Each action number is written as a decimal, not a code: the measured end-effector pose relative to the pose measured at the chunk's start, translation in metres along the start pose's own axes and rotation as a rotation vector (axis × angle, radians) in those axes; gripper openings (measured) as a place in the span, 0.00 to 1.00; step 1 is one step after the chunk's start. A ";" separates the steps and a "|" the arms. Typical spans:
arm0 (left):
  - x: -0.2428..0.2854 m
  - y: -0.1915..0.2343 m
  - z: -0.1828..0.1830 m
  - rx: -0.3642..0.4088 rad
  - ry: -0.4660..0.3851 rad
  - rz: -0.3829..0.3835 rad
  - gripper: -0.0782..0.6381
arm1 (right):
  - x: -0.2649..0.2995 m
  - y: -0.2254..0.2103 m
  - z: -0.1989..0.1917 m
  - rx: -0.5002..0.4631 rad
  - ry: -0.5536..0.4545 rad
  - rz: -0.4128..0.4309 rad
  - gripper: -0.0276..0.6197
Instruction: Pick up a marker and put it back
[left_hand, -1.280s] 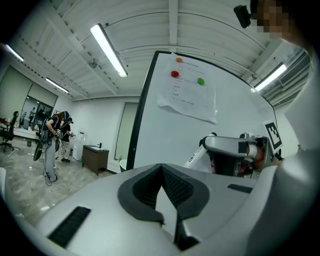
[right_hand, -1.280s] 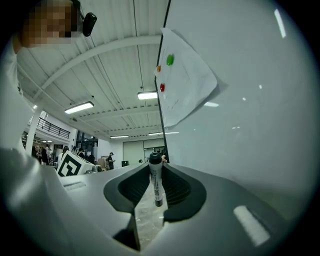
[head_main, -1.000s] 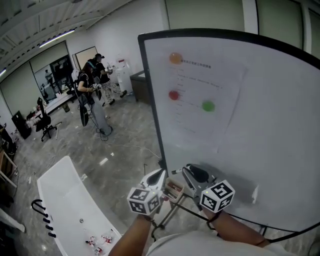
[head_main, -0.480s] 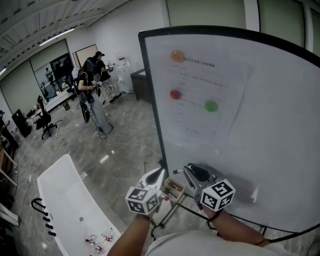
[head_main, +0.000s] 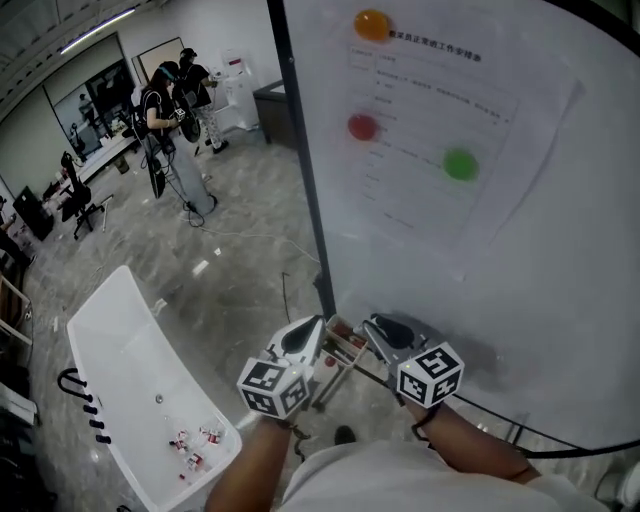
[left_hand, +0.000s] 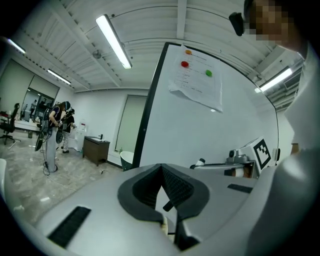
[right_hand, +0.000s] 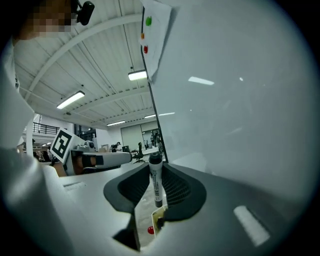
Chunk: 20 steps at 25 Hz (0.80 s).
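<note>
Low in the middle of the head view, the person holds both tools close in front of the tall white board with a black frame (head_main: 560, 300), which fills the right half of the frame. The right gripper (right_hand: 153, 169) is pinching the white marker with a black cap (right_hand: 156, 187). In the right gripper view the marker stands upright between the ribbed pads, cap end up and away from the camera, with the board's surface just to its right. The left gripper (left_hand: 161, 170) sits just left of it. Its jaws are pressed together at the tips and nothing is between them.

High on the board hangs a white printed paper sheet (head_main: 440, 110), pinned by a round orange magnet (head_main: 372, 24), a round red magnet (head_main: 362, 127) and a round green magnet (head_main: 460, 164). Its lower edge curls away from the board.

At the lower left of the head view stands a long white table (head_main: 120, 340) with a few small bits scattered near its close end. In the upper left corner, well apart from all this, some people in dark clothes (head_main: 165, 100) stand on the grey floor.
</note>
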<state>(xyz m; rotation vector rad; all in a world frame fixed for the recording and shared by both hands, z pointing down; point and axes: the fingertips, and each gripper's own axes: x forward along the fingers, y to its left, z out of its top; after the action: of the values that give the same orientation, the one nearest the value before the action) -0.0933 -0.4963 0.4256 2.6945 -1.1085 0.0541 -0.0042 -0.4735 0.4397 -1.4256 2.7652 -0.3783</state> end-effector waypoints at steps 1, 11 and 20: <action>0.001 0.002 -0.007 -0.005 0.010 -0.003 0.12 | 0.004 -0.004 -0.012 0.007 0.025 -0.006 0.16; -0.003 0.023 -0.086 -0.112 0.125 -0.005 0.12 | 0.023 -0.018 -0.144 0.130 0.276 -0.031 0.16; -0.009 0.046 -0.125 -0.188 0.160 -0.002 0.12 | 0.037 -0.030 -0.198 0.187 0.360 -0.067 0.17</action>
<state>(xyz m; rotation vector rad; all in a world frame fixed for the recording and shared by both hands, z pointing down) -0.1249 -0.4940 0.5548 2.4773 -1.0101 0.1538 -0.0250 -0.4780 0.6420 -1.5378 2.8463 -0.9571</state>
